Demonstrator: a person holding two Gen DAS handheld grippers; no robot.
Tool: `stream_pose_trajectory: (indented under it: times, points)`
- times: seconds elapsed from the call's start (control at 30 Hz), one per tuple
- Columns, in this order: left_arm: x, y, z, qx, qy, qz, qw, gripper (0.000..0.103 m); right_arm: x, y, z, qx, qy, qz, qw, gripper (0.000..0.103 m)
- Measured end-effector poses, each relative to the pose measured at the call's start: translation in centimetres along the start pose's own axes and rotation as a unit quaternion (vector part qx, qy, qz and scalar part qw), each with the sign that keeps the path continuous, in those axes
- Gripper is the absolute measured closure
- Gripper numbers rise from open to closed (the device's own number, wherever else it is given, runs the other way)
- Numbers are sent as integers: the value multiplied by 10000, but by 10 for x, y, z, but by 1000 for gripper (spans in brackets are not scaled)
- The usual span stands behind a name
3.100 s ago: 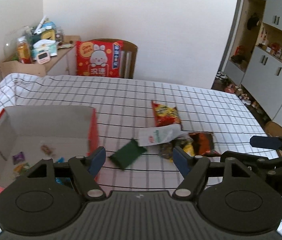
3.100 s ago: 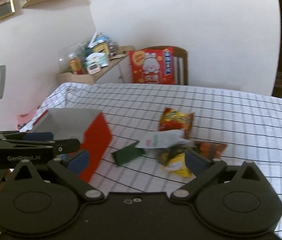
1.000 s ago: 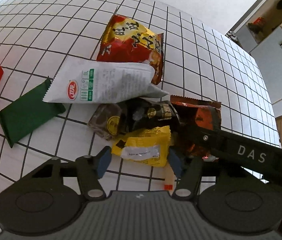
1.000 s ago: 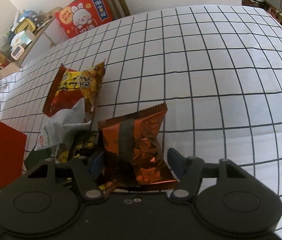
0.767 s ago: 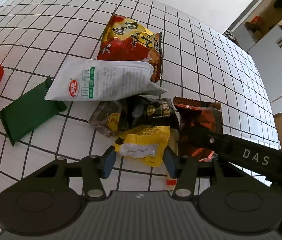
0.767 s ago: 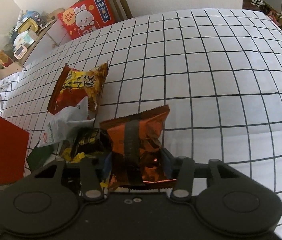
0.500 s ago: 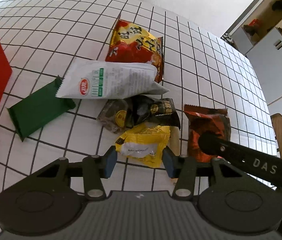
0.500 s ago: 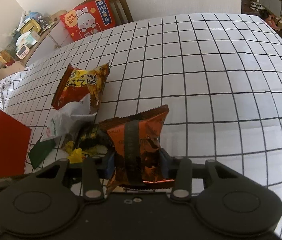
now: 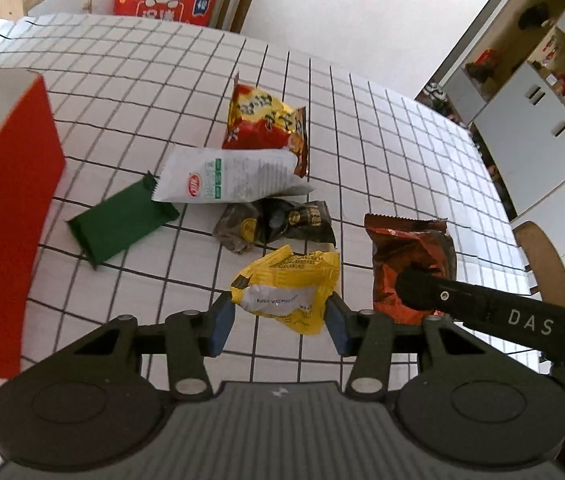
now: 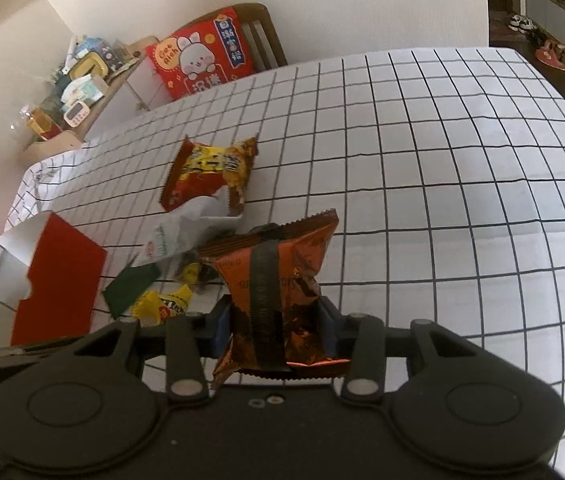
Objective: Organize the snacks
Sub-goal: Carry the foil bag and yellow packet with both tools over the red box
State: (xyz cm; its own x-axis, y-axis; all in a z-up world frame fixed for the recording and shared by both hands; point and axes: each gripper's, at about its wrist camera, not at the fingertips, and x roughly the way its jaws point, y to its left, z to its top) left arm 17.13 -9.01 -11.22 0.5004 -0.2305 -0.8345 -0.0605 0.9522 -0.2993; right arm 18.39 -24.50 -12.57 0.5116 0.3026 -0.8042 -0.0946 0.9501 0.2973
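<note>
Left hand-held gripper angled downward clamping yellow packet, right hand-held gripper likewise pinching orange packet

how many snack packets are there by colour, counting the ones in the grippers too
red and yellow packet: 1
white packet: 1
green packet: 1
black packet: 1
yellow packet: 1
orange packet: 1
total: 6

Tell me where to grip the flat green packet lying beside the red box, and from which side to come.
Grip the green packet across its narrow width near the middle, coming from above. It lies flat on the checked tablecloth, long and thin, so only its two long edges suit a gripper. Its far end touches or slips under the white packet, so stay toward the end nearer the red box.
</note>
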Motion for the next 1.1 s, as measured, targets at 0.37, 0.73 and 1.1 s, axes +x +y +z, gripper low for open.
stream_pose_trajectory:
  times: [0.37,0.73,1.1]
  points:
    - [-62,16,-5,-81,-348,15,9994,55,-36,44,-10,-289,-142,275,9991,61]
    - [-119,55,-3,-289,-693,240,9969,55,-50,102,-10,-664,-223,602,9957,61]
    - [-158,113,3,-612,-960,516,9922,55,-45,178,-10,-1141,-222,897,9892,61]
